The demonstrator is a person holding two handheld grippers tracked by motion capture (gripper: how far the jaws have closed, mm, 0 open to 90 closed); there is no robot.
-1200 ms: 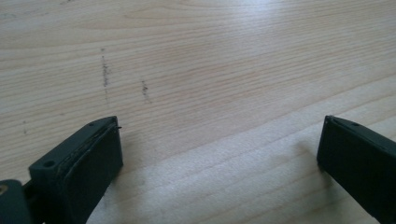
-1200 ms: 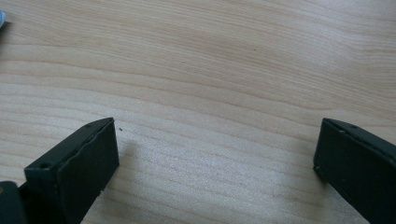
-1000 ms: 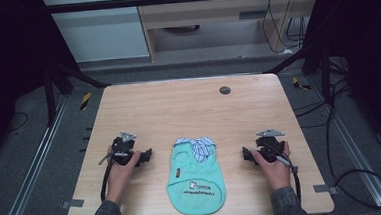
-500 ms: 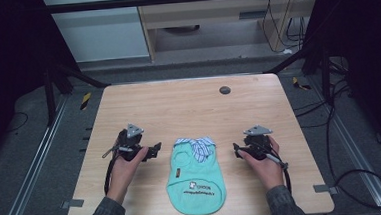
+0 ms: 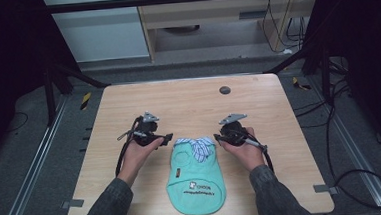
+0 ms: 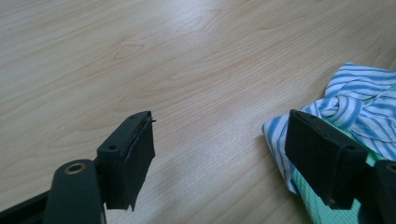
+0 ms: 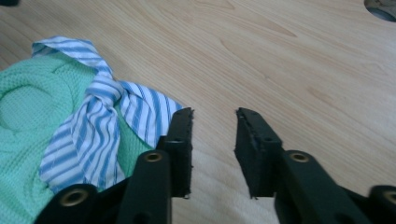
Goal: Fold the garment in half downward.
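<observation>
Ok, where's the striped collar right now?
High view: the striped collar lies at the far end of the green shirt, mid-table, between the left gripper and right gripper.

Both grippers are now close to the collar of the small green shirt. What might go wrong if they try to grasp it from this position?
1. The left gripper is wide open with one jaw over the striped collar; closing may pinch only the collar, so the green shirt bunches.
2. The right gripper is open over bare table beside the collar; closing here would likely miss.
3. Unequal grips could drag the shirt crooked.
</observation>
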